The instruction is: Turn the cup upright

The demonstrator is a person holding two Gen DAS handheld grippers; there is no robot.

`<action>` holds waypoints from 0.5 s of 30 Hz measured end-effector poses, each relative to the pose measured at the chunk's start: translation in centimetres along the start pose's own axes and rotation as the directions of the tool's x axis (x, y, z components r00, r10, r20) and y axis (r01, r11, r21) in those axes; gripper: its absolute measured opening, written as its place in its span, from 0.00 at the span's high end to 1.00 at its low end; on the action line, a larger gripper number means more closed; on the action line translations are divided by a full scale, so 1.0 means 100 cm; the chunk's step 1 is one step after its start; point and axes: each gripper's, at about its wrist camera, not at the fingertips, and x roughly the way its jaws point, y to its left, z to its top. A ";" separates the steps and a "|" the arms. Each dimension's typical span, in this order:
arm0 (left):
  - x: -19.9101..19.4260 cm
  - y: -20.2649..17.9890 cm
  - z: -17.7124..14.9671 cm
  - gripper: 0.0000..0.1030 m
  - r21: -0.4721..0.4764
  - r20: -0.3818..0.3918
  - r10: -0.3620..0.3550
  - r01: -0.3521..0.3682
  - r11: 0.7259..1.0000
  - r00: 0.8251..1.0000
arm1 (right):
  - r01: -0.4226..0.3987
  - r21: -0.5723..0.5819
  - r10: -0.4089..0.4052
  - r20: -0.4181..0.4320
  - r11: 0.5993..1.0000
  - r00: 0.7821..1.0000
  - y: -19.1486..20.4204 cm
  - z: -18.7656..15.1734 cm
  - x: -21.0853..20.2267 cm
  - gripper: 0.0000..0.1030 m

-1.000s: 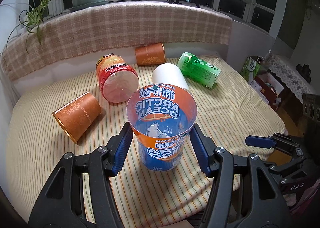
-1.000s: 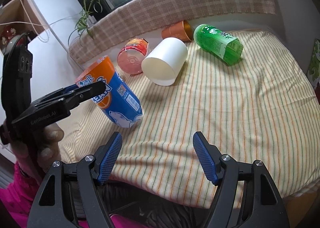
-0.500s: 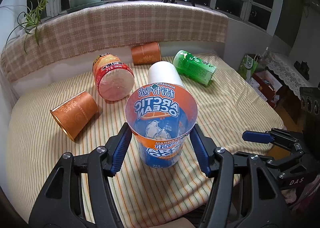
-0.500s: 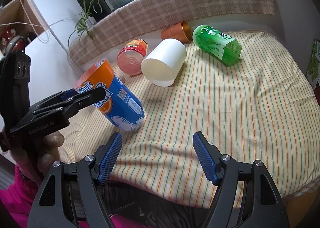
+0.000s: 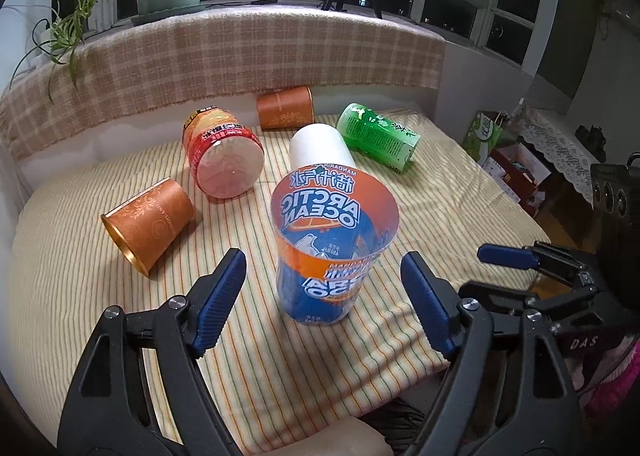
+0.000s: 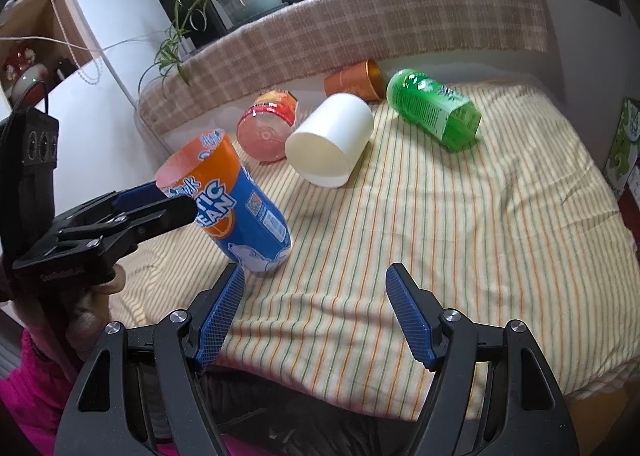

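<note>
The blue and orange Arctic Ocean cup [image 5: 328,252] stands mouth up on the striped cloth, close in front of my left gripper [image 5: 324,276]. The left jaws are wide open, with a gap on each side of the cup. In the right wrist view the same cup [image 6: 236,212] leans slightly, with a left fingertip [image 6: 140,192] beside its upper wall. My right gripper [image 6: 316,296] is open and empty, low over the cloth's near edge, right of the cup.
Other cups lie on their sides: a white one [image 5: 320,144], a red one [image 5: 224,160], a green one [image 5: 380,132], an orange one [image 5: 148,224] at left and another orange one [image 5: 284,108] at the back. A plaid backrest [image 5: 240,56] bounds the far side.
My left gripper has opened wider and let go of the Arctic Ocean cup, which now stands on the cloth. The right gripper has hardly moved.
</note>
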 end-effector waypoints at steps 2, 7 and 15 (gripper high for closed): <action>-0.004 0.002 -0.001 0.19 -0.006 0.005 0.002 -0.002 1.000 1.000 | 0.011 -0.008 -0.011 0.015 1.000 1.000 0.002 0.002 -0.003 0.29; -0.019 0.007 -0.008 0.18 -0.020 0.035 0.036 -0.036 0.999 0.999 | 0.064 -0.046 -0.060 0.067 0.997 0.996 0.009 0.005 -0.010 0.29; -0.057 0.017 -0.015 0.12 -0.073 0.165 0.162 -0.151 0.986 0.973 | 0.148 -0.103 -0.132 0.148 0.984 0.980 0.022 0.010 -0.020 0.25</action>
